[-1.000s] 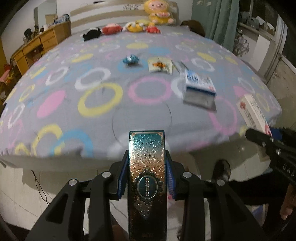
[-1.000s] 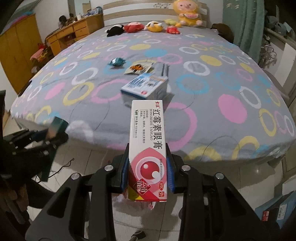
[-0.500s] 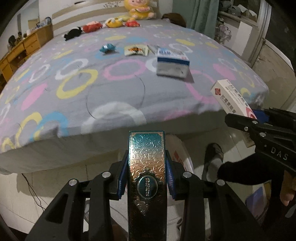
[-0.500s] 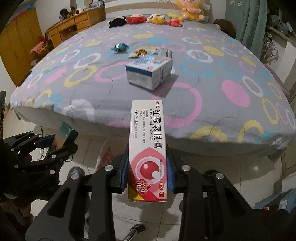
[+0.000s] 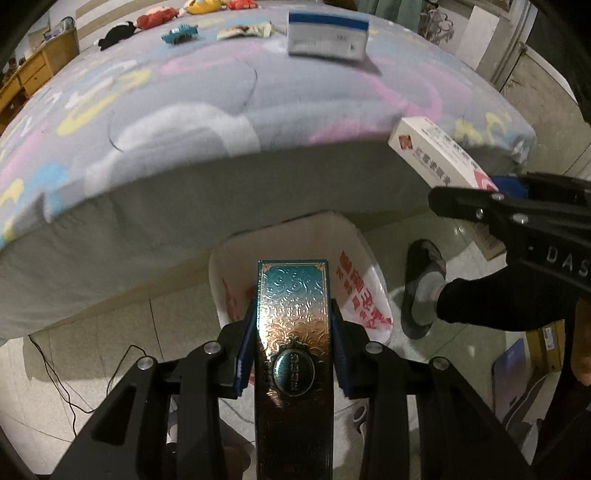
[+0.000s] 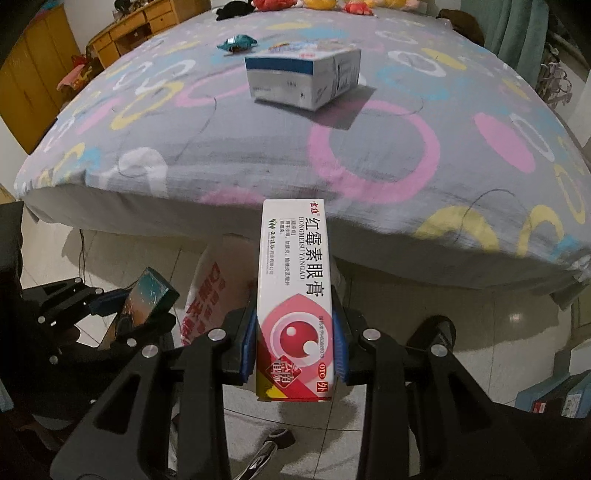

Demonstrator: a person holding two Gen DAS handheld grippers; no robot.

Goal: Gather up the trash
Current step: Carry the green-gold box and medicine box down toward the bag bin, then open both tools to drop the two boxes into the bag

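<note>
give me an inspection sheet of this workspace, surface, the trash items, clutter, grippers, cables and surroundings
Surface: bed, grey cover with coloured rings.
Job's things: teal-gold box above white bin bag; white-red ointment box; blue-white carton and teal wrapper on bed.
Clutter: plush toys at headboard.
Grippers: left gripper and right gripper each clamp a box.
Cables: black cable on floor.
Surroundings: wooden dresser, green curtain.

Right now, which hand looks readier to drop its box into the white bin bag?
Probably the left: its teal box hangs directly above the bag, while the right gripper's ointment box sits beside it.
</note>
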